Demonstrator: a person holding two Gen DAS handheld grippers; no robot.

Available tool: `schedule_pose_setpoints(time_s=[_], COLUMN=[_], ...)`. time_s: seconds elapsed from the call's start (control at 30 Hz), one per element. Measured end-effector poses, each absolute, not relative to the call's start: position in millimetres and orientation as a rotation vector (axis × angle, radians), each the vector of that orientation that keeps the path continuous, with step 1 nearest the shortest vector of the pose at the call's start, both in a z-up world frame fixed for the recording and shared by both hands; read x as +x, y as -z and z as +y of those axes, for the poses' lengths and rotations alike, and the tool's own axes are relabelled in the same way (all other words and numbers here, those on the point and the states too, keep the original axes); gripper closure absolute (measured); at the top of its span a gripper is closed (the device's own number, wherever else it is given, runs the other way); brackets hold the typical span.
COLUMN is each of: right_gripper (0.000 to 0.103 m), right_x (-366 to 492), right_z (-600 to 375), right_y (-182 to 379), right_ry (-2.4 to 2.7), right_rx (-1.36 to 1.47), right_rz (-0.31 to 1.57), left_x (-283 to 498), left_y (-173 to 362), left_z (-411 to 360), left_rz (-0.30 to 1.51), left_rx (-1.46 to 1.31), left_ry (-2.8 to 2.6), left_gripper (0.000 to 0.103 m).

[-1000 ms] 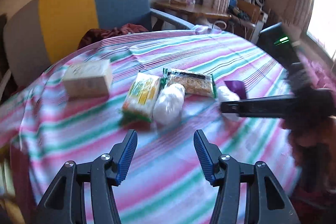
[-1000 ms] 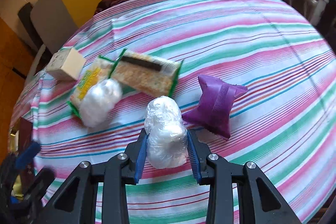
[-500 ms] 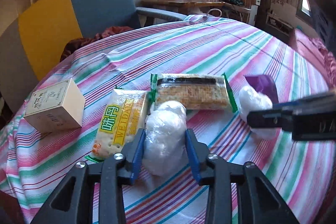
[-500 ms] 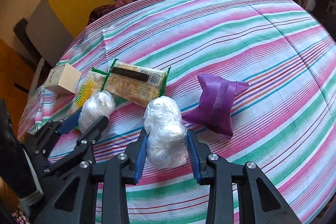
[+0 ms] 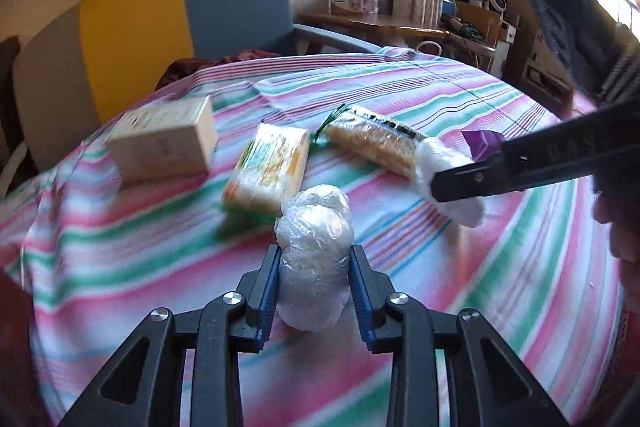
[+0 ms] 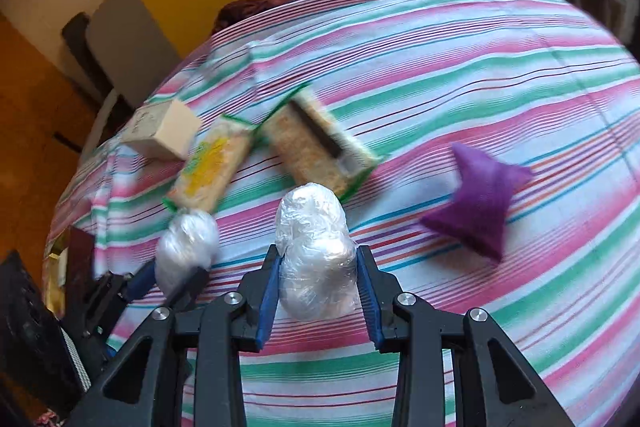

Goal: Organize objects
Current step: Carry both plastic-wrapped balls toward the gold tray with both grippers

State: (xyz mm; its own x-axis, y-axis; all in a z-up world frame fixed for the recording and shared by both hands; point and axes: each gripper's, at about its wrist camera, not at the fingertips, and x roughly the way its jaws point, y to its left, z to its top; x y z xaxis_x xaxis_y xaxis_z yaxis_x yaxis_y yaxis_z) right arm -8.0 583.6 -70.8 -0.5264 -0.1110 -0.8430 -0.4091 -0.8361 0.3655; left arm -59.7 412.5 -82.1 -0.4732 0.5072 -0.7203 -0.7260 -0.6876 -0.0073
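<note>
A round surface (image 6: 460,39) under a cloth striped in pink, green, white and blue carries everything. Behind it stands an armchair (image 5: 236,3) with a blue back beside yellow and grey panels.

Toward the left edge lies a pale cardboard box (image 5: 164,139), its print too blurred to read. Just beside it is a yellow-and-white cracker packet (image 5: 268,167) with a green trim, and next to that a longer packet of brown crackers (image 6: 316,147) in clear wrap with a dark label strip and green ends. Well apart to the right sits a purple pouch (image 6: 480,195), pinched at the middle and flared at both ends.

The left gripper (image 5: 314,287) has its blue-padded fingers (image 5: 267,287) pressed against both sides of a white lump wrapped in crinkled clear film (image 5: 314,259), rounded and egg-like, held close to the cloth in front of the yellow packet. The right gripper (image 6: 318,287) clamps a second film-wrapped lump (image 6: 316,259) of the same look, glossy and creased, in front of the brown cracker packet, with the purple pouch off to its right.
</note>
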Motion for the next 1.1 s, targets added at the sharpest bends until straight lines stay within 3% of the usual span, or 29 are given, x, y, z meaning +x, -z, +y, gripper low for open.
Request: schedule_pose_setpoints(time_s=[0.13, 0.67, 1.1], right_gripper=[0.066, 0.066, 0.066], right_x=[-14, -28, -28], right_z=[566, 499, 482], right_y=[76, 72, 71], right_ry=[-2.509, -2.729, -2.794], right_rx=[-1.468, -1.472, -1.470], right_rz=[0.830, 0.581, 0.466], left_x=[-47, -19, 21], left_y=[81, 83, 41], left_z=[391, 316, 239], left_rz=[0.355, 0.208, 0.109], left_rx=[-0.934, -1.003, -0.939], left_ry=[-2.180, -2.211, -2.234], left_gripper=[0.070, 0.070, 0.070])
